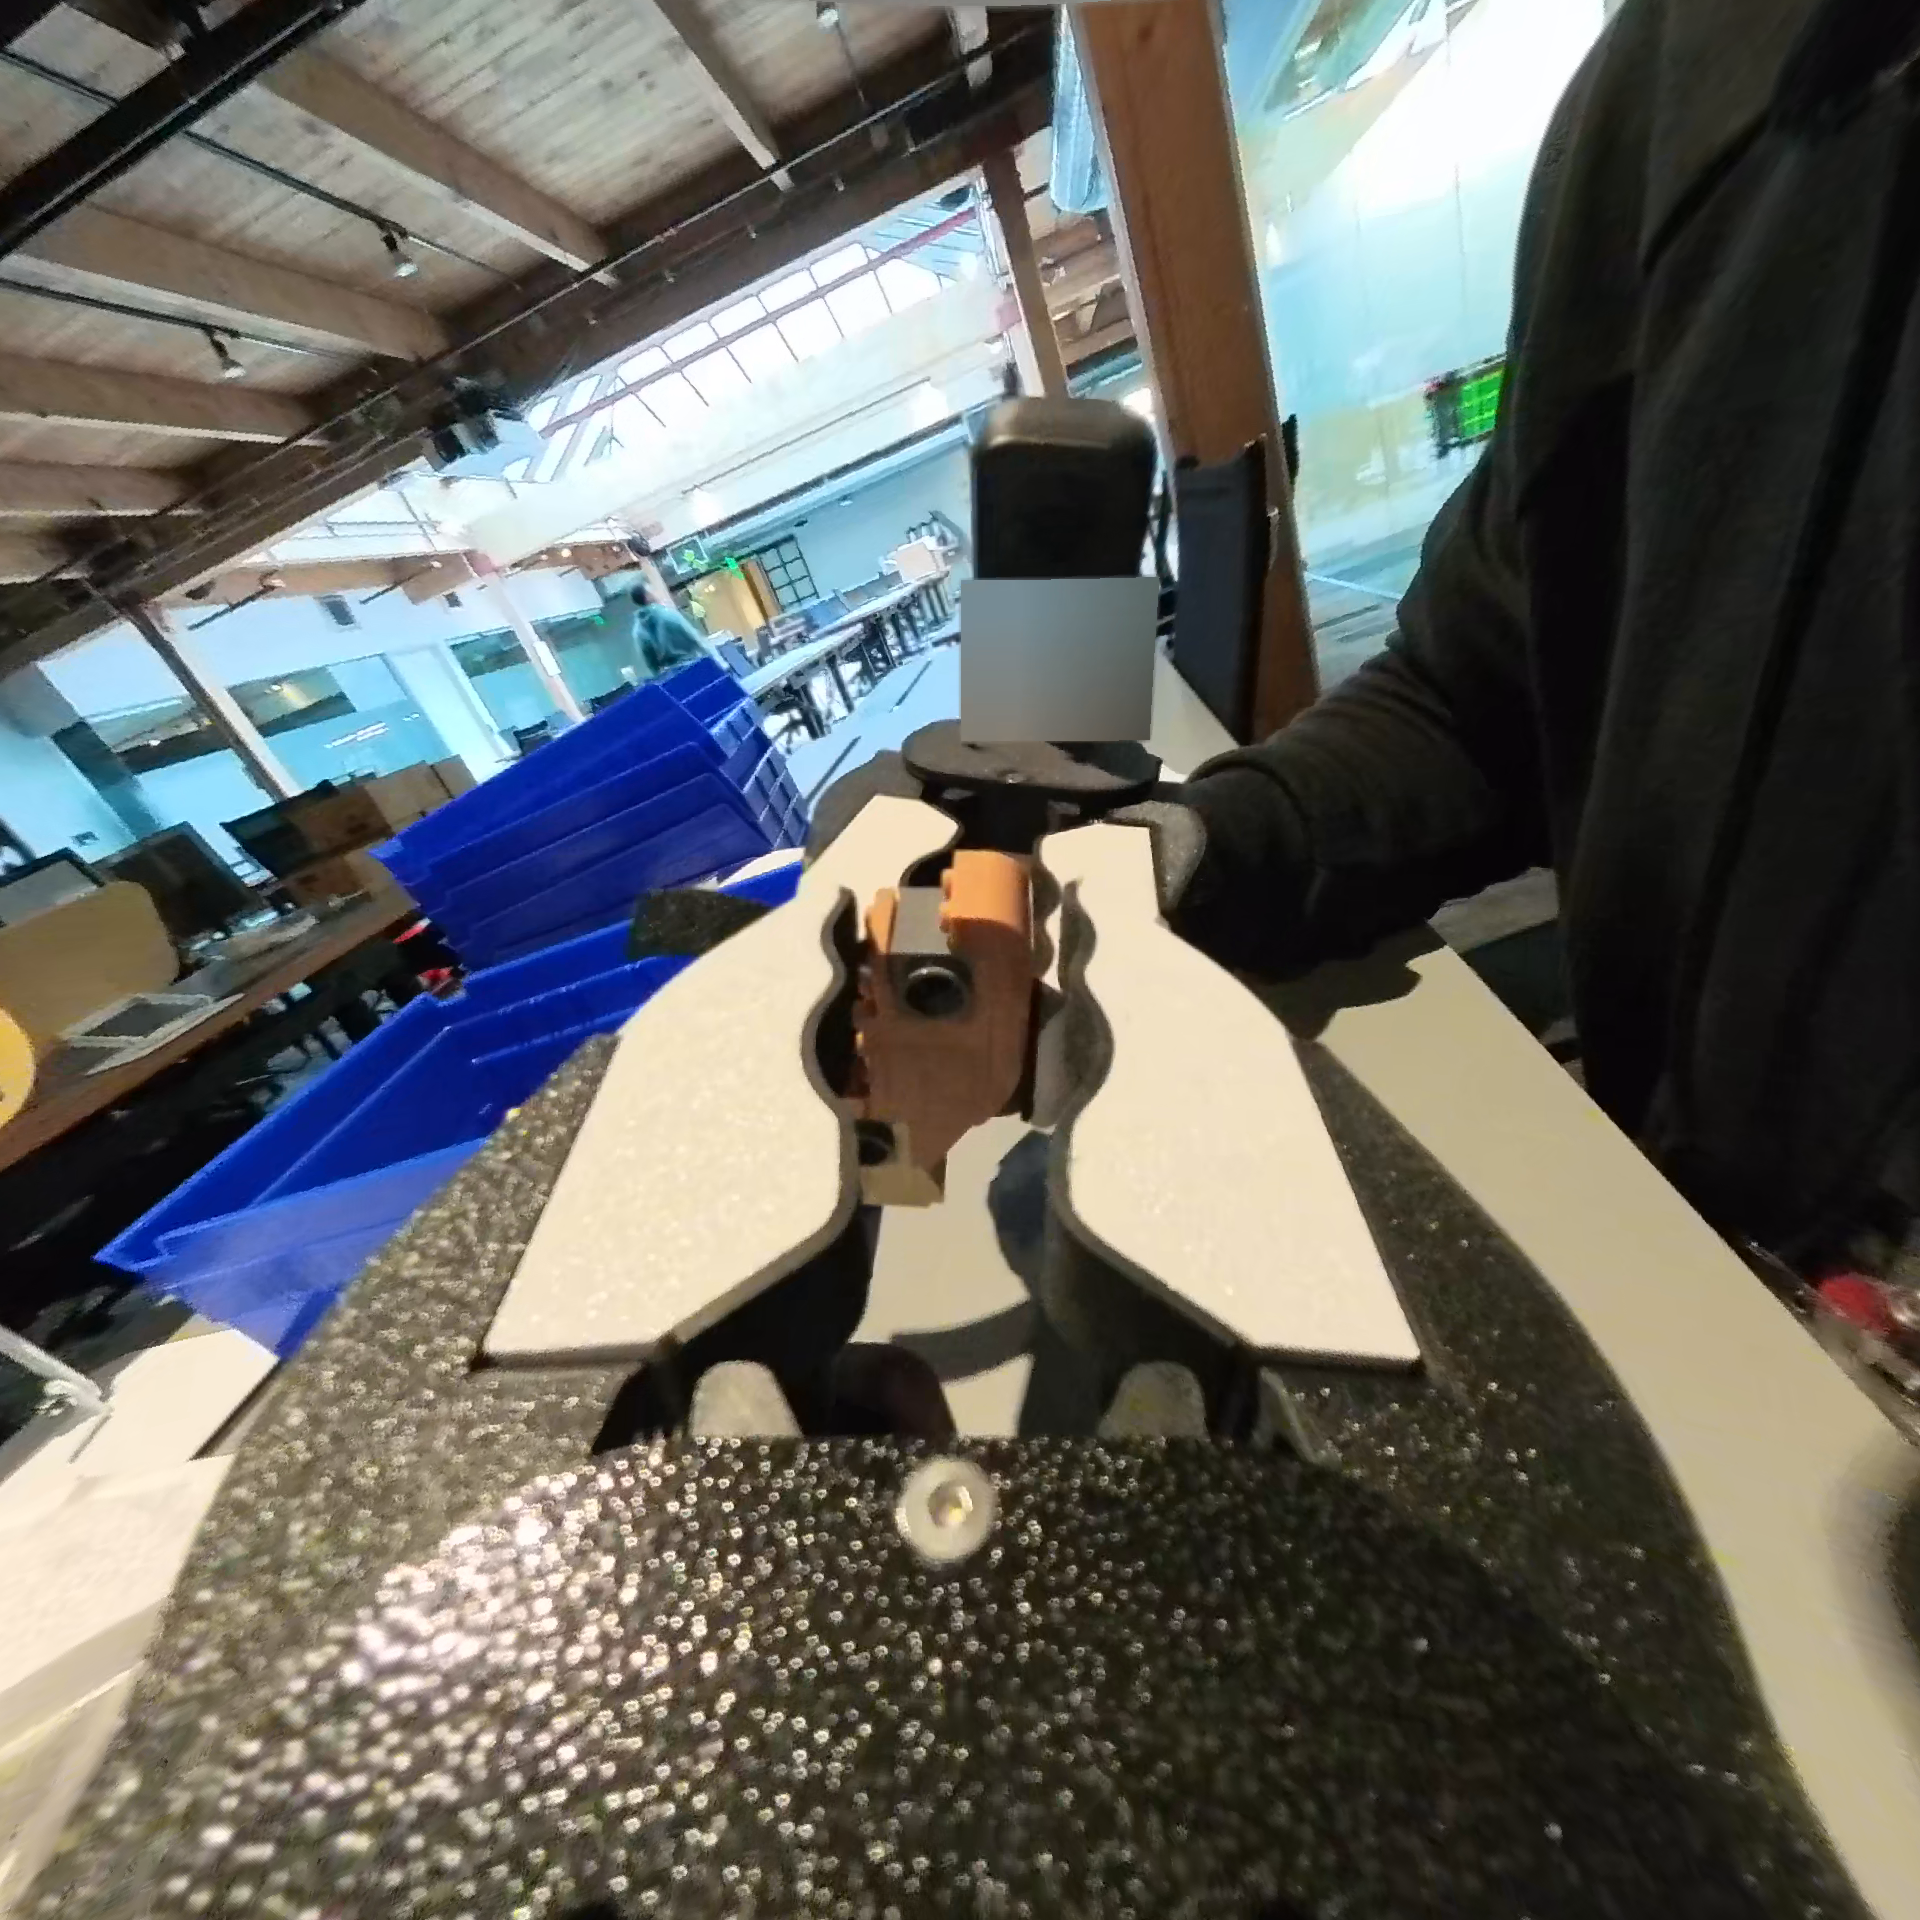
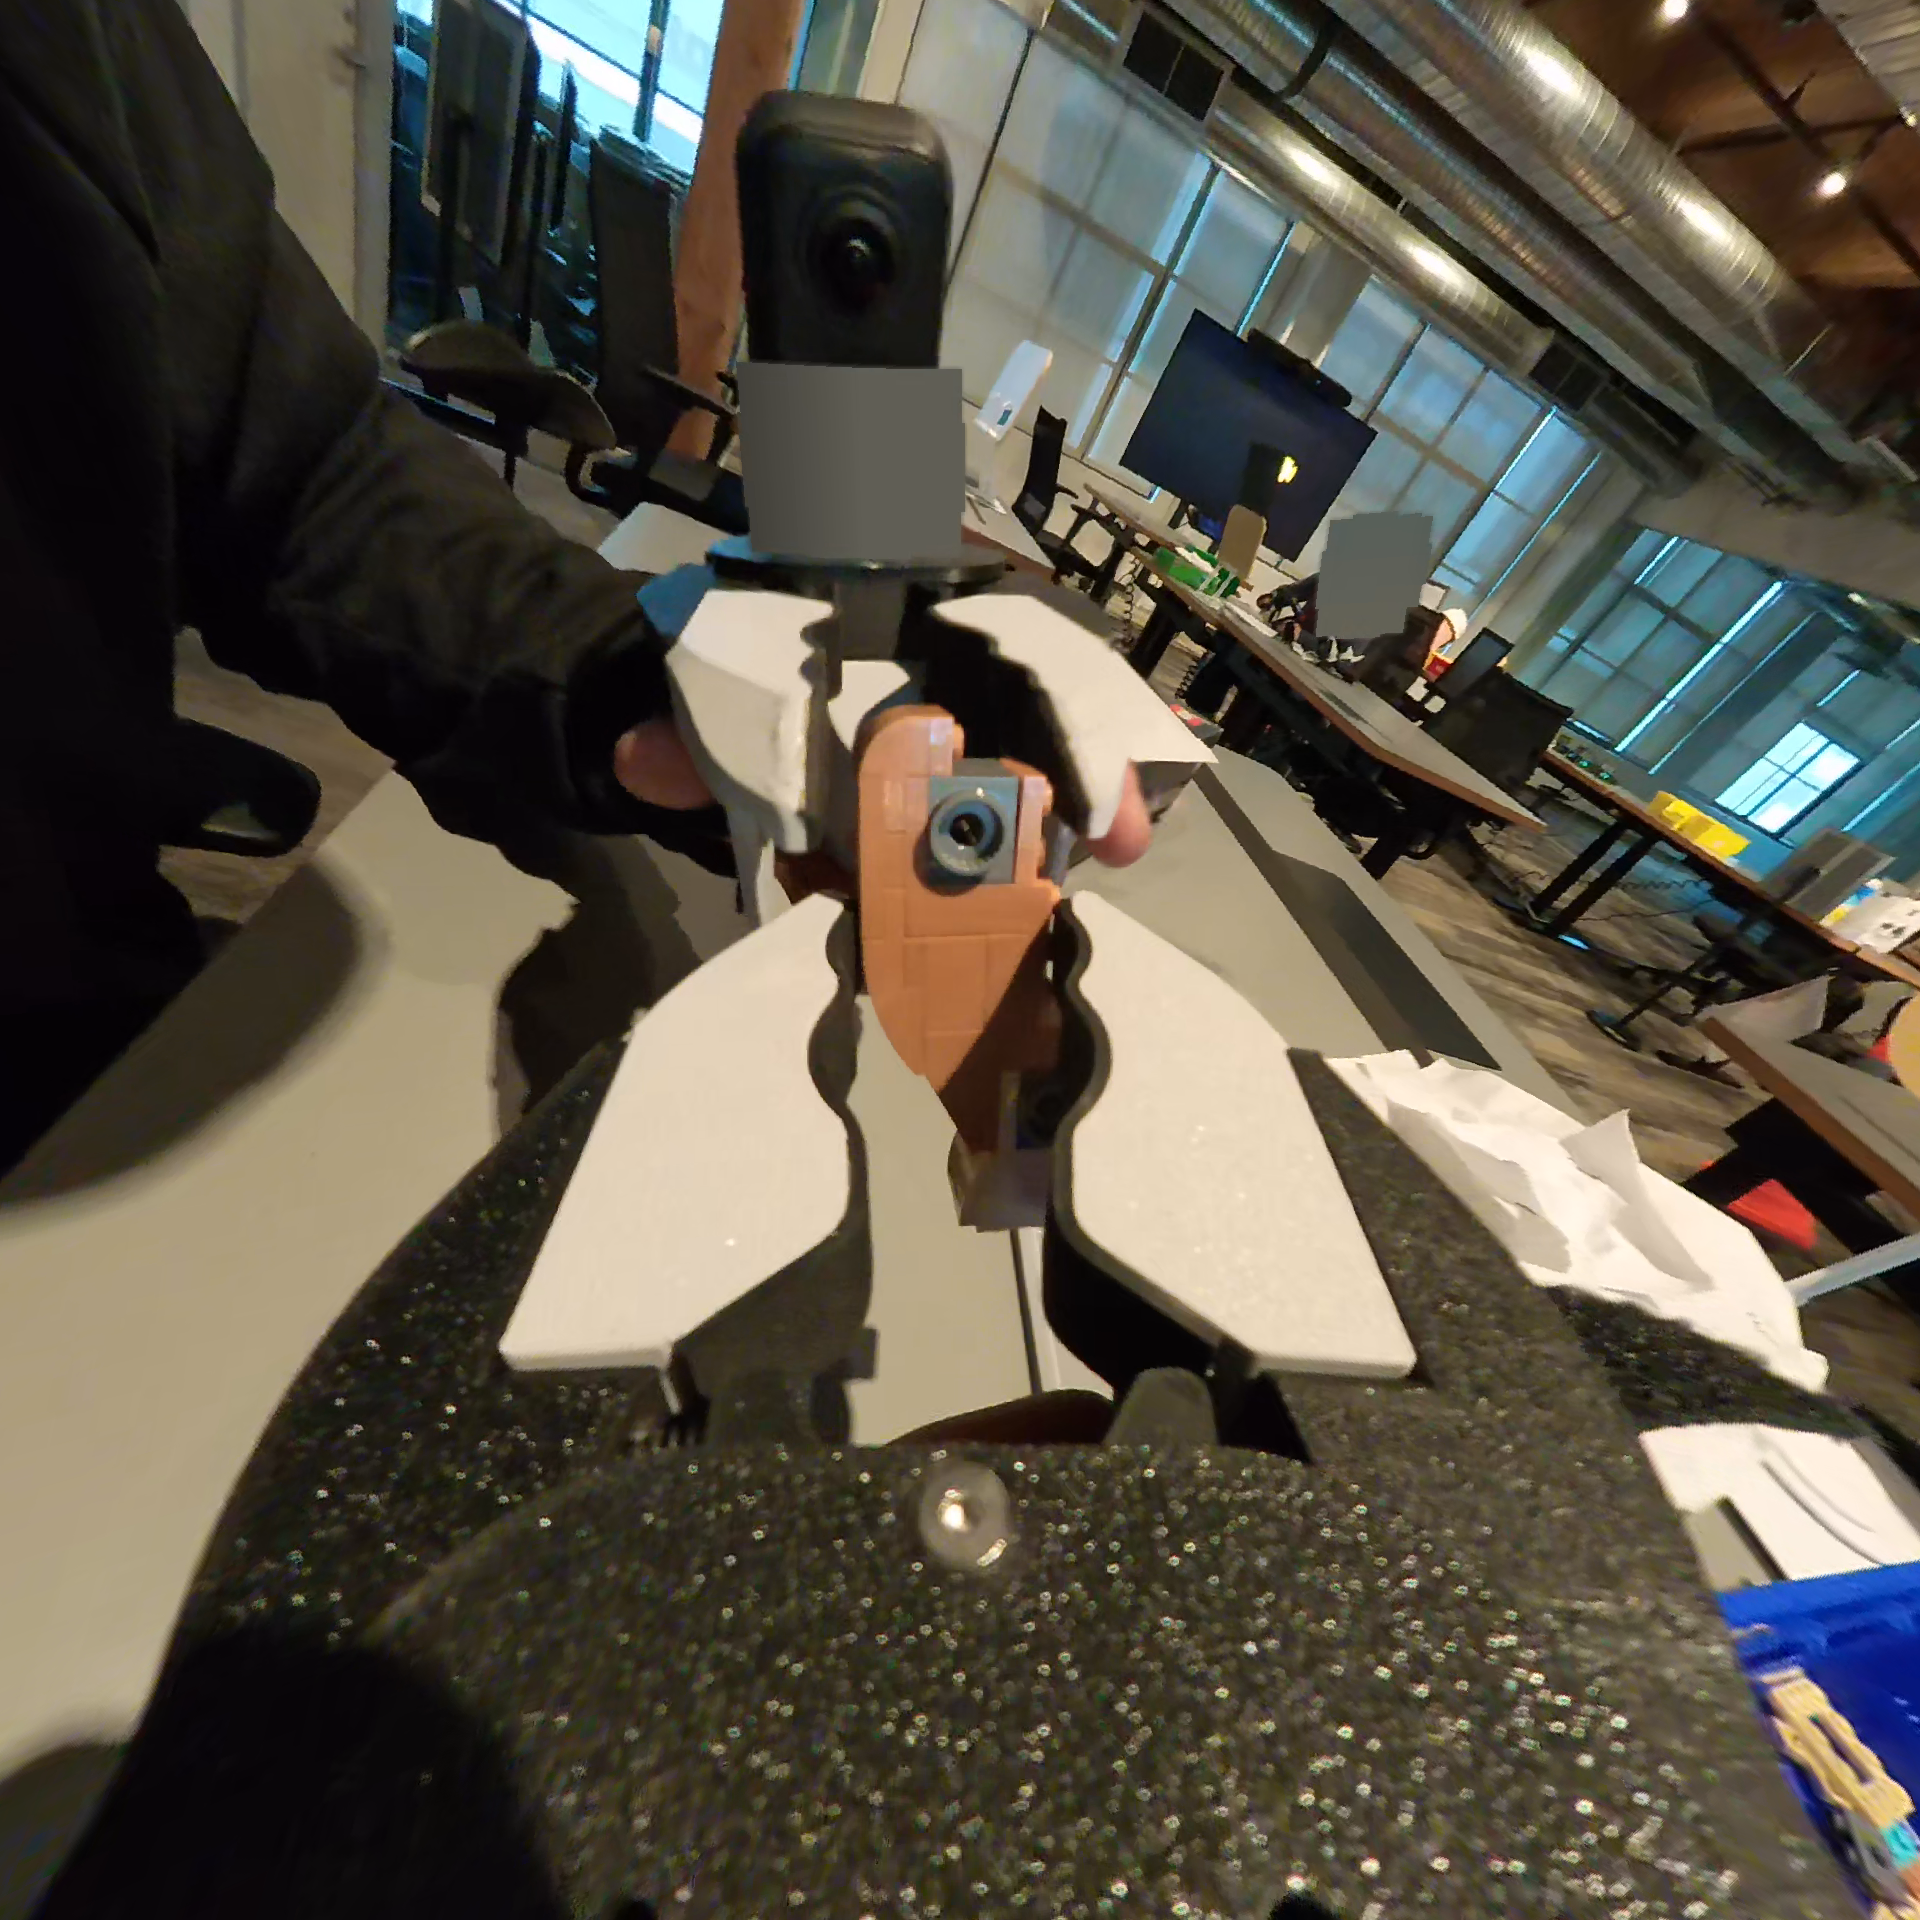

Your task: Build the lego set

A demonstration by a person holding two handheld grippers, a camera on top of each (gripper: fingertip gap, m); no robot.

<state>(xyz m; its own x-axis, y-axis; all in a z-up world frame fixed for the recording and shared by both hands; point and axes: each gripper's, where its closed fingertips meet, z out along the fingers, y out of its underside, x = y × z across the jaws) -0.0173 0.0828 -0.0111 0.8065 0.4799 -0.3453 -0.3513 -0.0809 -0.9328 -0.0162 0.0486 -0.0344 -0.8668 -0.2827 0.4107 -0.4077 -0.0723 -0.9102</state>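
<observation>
A brown lego assembly [image 1: 935,1039] with a grey holed brick [image 1: 930,925] on it hangs in the air above the grey table [image 1: 1475,1174]. My left gripper [image 1: 951,914] is shut on it, with a grey finger on each side. My right gripper [image 1: 997,821] faces it from the far end, tips at the same assembly. In the right wrist view the brown assembly [image 2: 935,966] sits between my right gripper's [image 2: 951,920] fingers, which are closed on it. The left gripper [image 2: 935,727] meets it from the far side, held by a gloved hand [image 2: 582,727].
Stacked blue bins [image 1: 540,935] stand left of the table. Crumpled white paper [image 2: 1558,1174] and a blue box [image 2: 1829,1714] lie at the right. A person's dark sleeve [image 1: 1714,623] fills the right side. Desks and a monitor [image 2: 1247,436] stand far behind.
</observation>
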